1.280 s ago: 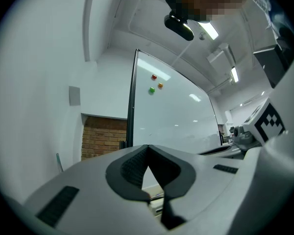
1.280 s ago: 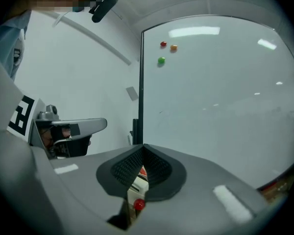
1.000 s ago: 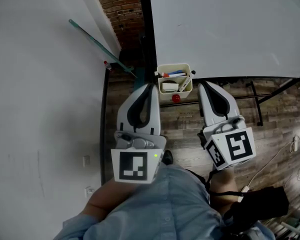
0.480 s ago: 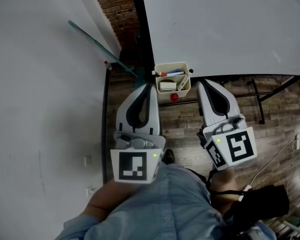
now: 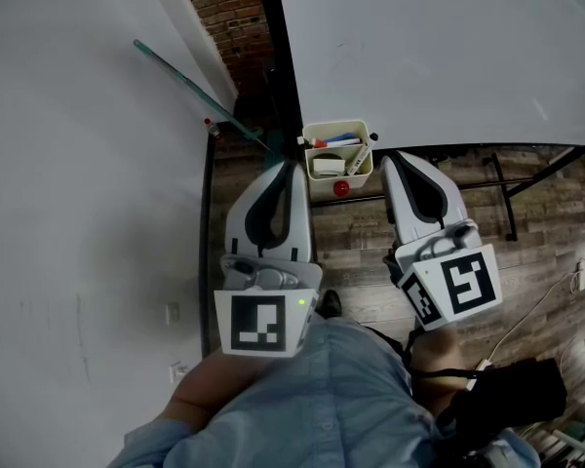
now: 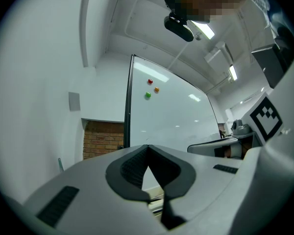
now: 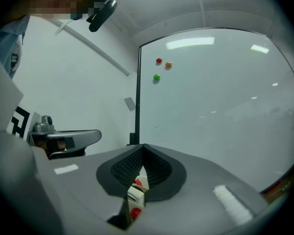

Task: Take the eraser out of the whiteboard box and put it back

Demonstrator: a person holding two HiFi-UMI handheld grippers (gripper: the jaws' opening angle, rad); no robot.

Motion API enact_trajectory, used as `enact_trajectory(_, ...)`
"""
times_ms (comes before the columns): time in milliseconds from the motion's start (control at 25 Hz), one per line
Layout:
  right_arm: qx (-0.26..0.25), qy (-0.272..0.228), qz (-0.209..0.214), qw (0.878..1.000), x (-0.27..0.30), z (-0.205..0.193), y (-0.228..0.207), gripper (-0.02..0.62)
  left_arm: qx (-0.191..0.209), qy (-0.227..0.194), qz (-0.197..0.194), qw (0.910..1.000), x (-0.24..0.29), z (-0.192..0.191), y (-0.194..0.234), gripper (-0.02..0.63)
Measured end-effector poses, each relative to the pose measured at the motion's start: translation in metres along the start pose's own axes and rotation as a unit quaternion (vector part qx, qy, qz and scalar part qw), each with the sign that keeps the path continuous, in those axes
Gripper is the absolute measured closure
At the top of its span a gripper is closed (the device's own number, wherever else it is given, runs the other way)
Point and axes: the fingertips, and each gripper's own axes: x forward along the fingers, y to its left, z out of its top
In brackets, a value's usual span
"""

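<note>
Sitting in box (image 5: 337,127), eraser (image 5: 329,166), beside right gripper (image 5: 390,159)

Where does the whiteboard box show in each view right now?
Head view: whiteboard box upper centre, below the whiteboard's corner.
Left gripper view: only a pale sliver, likely its rim, under the closed jaw tips.
Right gripper view: low centre, seen through the gap under the jaw tips.
Shared landmark: the whiteboard's black frame edge.

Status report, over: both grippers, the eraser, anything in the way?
Left gripper shut, empty; right gripper shut, empty. Eraser in the whiteboard box, untouched. Nothing between grippers and box.
</note>
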Motion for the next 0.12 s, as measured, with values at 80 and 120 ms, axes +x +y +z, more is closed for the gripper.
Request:
enact_trajectory(80, -0.001, -0.001, 0.000, 1.000, 0.0002, 0.0006, 0.0011, 0.595, 0.000, 0.001, 0.000, 1.0000, -0.0008, 0.0001, 0.0005, 0.601)
enact_trajectory(120, -0.001, -0.001, 0.001, 1.000, 0.0003, 0.0008, 0.0016, 0.595, 0.000, 0.002, -0.001, 1.0000, -0.0012, 0.0001, 0.0007, 0.601)
